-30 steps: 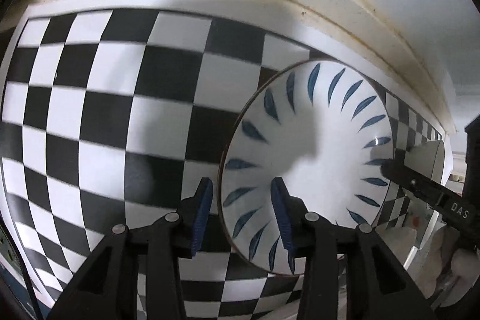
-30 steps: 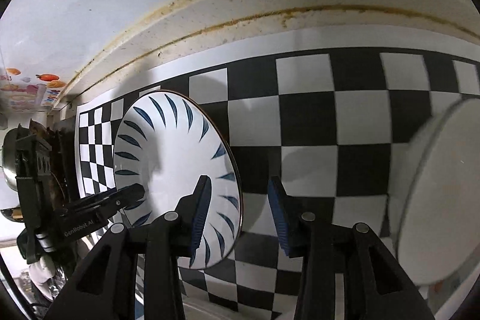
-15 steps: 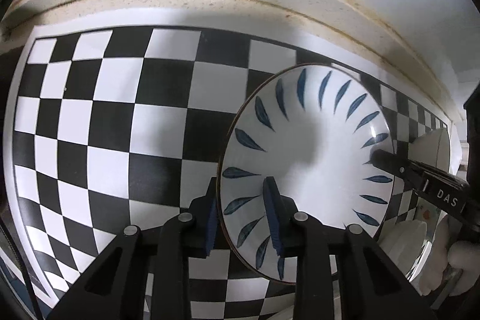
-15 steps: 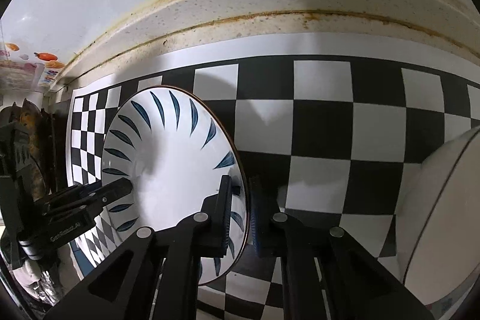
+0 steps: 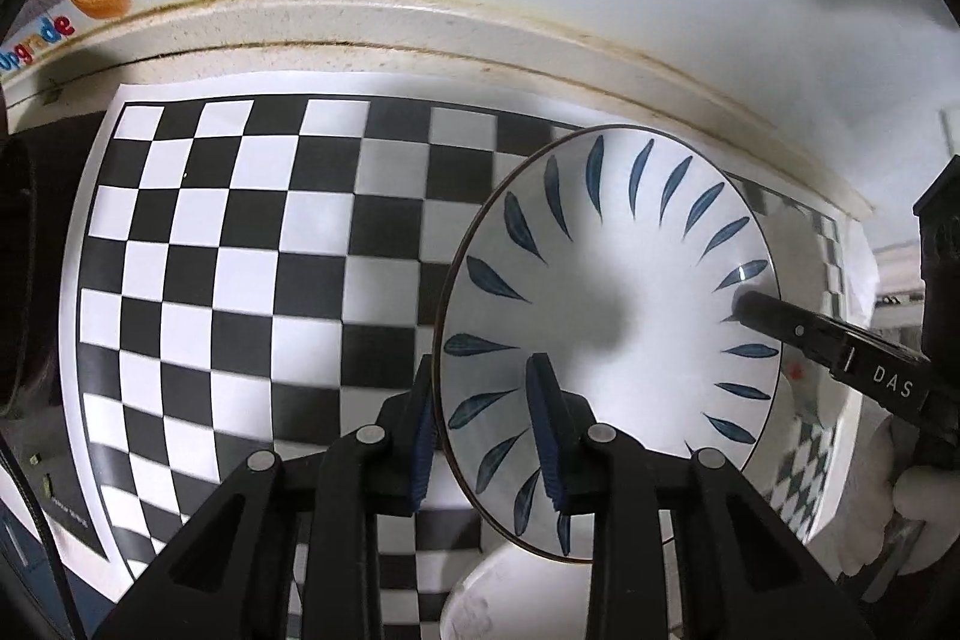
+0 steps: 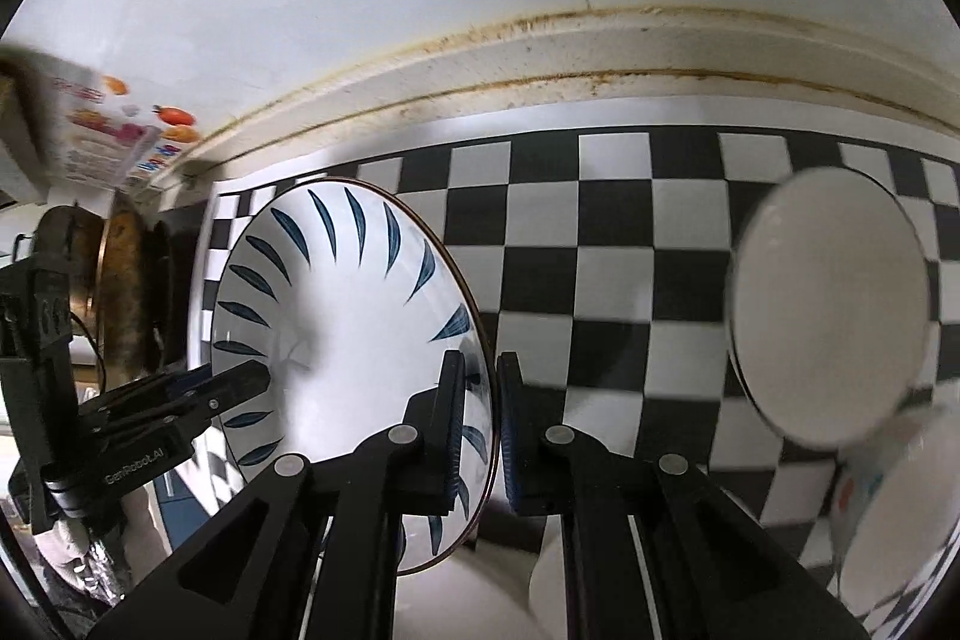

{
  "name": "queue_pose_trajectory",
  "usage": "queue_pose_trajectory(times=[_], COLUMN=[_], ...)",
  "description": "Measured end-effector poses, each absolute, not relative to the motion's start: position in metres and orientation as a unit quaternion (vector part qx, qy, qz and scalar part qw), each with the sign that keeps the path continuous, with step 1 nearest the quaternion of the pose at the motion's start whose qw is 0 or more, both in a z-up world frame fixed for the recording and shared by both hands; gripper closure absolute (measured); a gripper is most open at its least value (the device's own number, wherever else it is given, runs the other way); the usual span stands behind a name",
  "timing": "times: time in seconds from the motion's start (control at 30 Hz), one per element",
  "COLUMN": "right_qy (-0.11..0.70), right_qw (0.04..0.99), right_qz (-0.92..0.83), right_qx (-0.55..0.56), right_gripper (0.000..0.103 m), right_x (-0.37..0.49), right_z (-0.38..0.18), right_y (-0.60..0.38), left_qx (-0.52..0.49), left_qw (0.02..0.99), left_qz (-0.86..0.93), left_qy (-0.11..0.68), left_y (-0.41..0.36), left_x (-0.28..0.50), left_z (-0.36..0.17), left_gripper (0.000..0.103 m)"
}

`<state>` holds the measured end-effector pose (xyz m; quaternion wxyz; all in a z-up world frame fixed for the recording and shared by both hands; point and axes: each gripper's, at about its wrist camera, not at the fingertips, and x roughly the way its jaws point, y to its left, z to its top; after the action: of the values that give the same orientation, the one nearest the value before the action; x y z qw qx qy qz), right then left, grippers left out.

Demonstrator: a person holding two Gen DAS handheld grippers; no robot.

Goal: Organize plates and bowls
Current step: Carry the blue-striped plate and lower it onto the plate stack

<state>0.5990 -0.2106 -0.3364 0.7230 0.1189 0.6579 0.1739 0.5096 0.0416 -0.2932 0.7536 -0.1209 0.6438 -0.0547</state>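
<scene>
A white plate with blue leaf marks (image 5: 612, 292) hangs tilted above the black-and-white checkered mat (image 5: 240, 250), gripped on two opposite sides. My left gripper (image 5: 483, 436) is shut on its left rim, one pad under and one pad on the face. My right gripper (image 5: 750, 310) pinches the far right rim. In the right wrist view the same plate (image 6: 336, 328) stands on edge, with my right gripper (image 6: 483, 424) shut on its rim and my left gripper (image 6: 252, 379) holding the other side.
A plain white plate (image 6: 828, 304) lies on the mat (image 6: 600, 250) to the right, with a white bowl (image 6: 888, 520) in front of it. Another white dish (image 5: 510, 598) sits below the held plate. A stained ledge and wall run behind. A dark pan (image 6: 120, 280) stands at the left.
Both grippers went from open around the plate's rim to shut on it. The plate has since risen off the mat with both hands, and more of the wall shows.
</scene>
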Motion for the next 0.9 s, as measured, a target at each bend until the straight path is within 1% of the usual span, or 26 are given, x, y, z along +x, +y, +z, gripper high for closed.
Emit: queue_pose_trajectory(times=[0.23,0.4,0.6,0.9], right_qy=[0.636,0.631,0.637,0.653], right_qw=[0.741,0.747,0.741,0.727], right_qz=[0.169,0.165,0.163,0.156], right_qx=[0.13,0.129,0.137,0.145], right_gripper=[0.091,0.091,0.091,0.091], right_x=[0.549,0.507,0.461,0.406], right_z=[-0.294,-0.279,-0.283,-0.308], right_y=[-0.228,-0.235,-0.24,-0.244], left_qx=[-0.107,-0.106,-0.103,-0.093], left_qw=[0.764,0.768,0.763,0.744], left_qz=[-0.078,-0.085,-0.09,-0.09], left_qy=[0.631,0.626,0.631,0.655], left_y=[0.033,0.019,0.014,0.009], left_x=[0.463,0.43,0.393,0.361], left_z=[-0.265,-0.256,-0.255,-0.283], left_gripper=[0.077,0.077,0.077,0.077])
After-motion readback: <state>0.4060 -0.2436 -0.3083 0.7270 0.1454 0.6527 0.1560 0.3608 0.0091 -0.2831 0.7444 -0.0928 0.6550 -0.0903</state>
